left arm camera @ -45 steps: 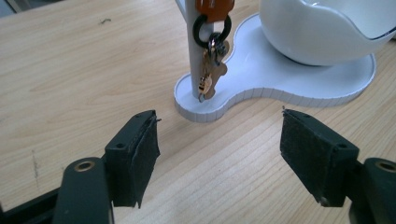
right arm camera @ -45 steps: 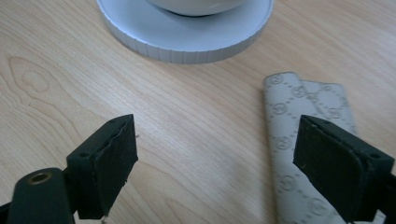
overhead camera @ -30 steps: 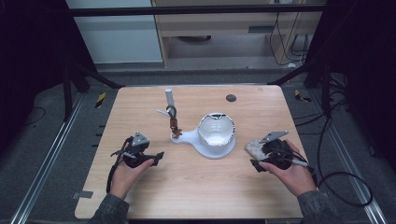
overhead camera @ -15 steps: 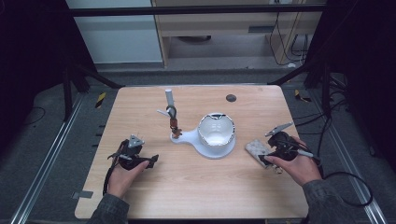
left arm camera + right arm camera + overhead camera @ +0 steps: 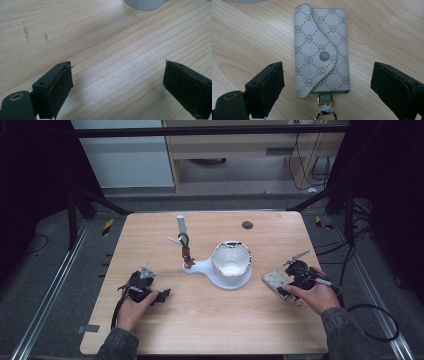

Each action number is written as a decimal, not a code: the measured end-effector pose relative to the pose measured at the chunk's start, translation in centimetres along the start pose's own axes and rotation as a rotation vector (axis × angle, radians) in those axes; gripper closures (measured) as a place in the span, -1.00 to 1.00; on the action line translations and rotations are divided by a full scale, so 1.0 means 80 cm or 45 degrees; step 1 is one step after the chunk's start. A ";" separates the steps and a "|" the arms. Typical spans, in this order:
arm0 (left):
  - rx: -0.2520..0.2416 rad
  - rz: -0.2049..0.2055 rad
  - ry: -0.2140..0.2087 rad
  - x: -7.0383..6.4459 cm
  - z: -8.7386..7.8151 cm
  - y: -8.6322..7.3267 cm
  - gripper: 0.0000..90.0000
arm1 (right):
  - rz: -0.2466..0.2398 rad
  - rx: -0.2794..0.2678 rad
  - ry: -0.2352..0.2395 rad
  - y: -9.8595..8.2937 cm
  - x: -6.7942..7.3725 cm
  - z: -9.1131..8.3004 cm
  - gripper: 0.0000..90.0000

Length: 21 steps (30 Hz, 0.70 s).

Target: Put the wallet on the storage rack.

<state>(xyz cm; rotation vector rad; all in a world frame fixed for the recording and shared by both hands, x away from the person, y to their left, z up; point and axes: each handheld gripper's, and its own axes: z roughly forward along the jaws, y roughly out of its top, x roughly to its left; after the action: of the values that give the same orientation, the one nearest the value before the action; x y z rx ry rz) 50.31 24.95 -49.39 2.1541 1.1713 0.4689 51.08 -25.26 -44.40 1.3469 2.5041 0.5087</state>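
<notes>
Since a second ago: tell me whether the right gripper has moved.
Yes. The right gripper shifted right, away from the white bowl-shaped stand, off the grey patterned key pouch.

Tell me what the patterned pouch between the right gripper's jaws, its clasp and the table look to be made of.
Pouch: probably woven, coated fabric or faux leather, matte; fine weave grain, printed monogram, piped flap edge, covered snap.
Clasp: metal, polished silver; it glints.
Table: wood or wood-look laminate, pale, low-sheen; straight grain lines. Which one, I cannot tell.

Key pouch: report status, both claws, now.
Right claw open, jaws either side of key pouch, not touching. Pouch flat on table, flap snapped shut. Left claw open over bare wood. Nothing in the way.
</notes>
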 end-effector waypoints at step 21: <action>0.054 0.041 -0.019 -0.004 0.005 -0.001 -0.81 | 0.030 0.079 0.052 -0.012 -0.005 0.031 -0.66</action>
<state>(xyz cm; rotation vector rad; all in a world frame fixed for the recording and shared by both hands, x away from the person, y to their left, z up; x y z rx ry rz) 50.33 24.59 -49.79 2.2117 1.1494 0.4454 51.49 -25.66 -47.03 1.4040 2.5594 0.4709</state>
